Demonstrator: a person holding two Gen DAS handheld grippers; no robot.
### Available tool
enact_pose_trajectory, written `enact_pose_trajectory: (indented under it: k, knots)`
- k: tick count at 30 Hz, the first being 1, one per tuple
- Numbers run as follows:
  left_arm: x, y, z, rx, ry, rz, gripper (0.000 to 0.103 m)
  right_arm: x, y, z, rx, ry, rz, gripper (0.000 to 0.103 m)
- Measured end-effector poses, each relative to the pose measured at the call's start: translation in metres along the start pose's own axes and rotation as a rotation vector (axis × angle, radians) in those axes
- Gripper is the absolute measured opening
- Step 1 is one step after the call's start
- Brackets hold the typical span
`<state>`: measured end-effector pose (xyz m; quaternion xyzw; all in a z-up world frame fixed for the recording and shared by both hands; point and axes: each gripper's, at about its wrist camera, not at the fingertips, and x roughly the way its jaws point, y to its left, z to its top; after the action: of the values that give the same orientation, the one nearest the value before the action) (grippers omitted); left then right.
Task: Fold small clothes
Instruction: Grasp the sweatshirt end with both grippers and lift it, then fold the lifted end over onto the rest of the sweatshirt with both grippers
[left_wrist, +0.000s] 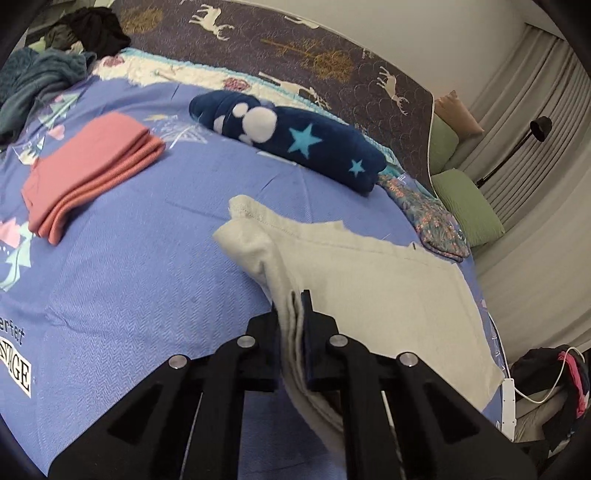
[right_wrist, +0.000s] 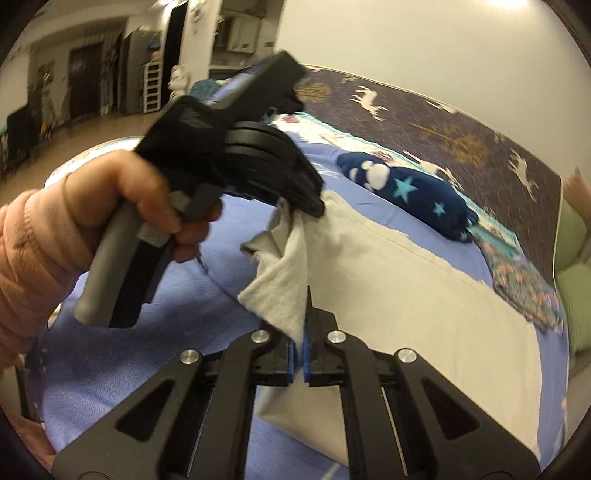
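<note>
1. Cream garment (left_wrist: 369, 288) lies at lower right on the blue bedspread (left_wrist: 129, 266), one edge pinched in the closed left claw (left_wrist: 293, 306).
2. Right claw (right_wrist: 300, 310) is clamped shut on another raised fold.
3. Folded pink cloth (left_wrist: 88, 173) sits at upper left.

It was a home bedroom: a bed under a blue printed bedspread (left_wrist: 129, 266) carried folded clothes, green pillows (left_wrist: 469, 206) lay beside pleated curtains (left_wrist: 535, 122), and a doorway (right_wrist: 85, 77) opened onto a furnished living area.
</note>
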<state>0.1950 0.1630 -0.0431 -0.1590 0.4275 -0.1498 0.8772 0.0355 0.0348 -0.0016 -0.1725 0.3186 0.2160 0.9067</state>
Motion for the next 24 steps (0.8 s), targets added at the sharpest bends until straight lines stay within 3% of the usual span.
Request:
enact_pose_trajectory:
  k: [11,24]
  knots:
    - [-0.020,-0.081,0.009,0.108,-0.091,0.069,0.008,-0.044,-0.054,-0.024,0.129,-0.059,-0.001,0.003]
    - [0.011,-0.207,-0.001,0.299,-0.093,0.071,0.008,-0.098,-0.139,-0.085,0.328,-0.104,-0.071,0.003]
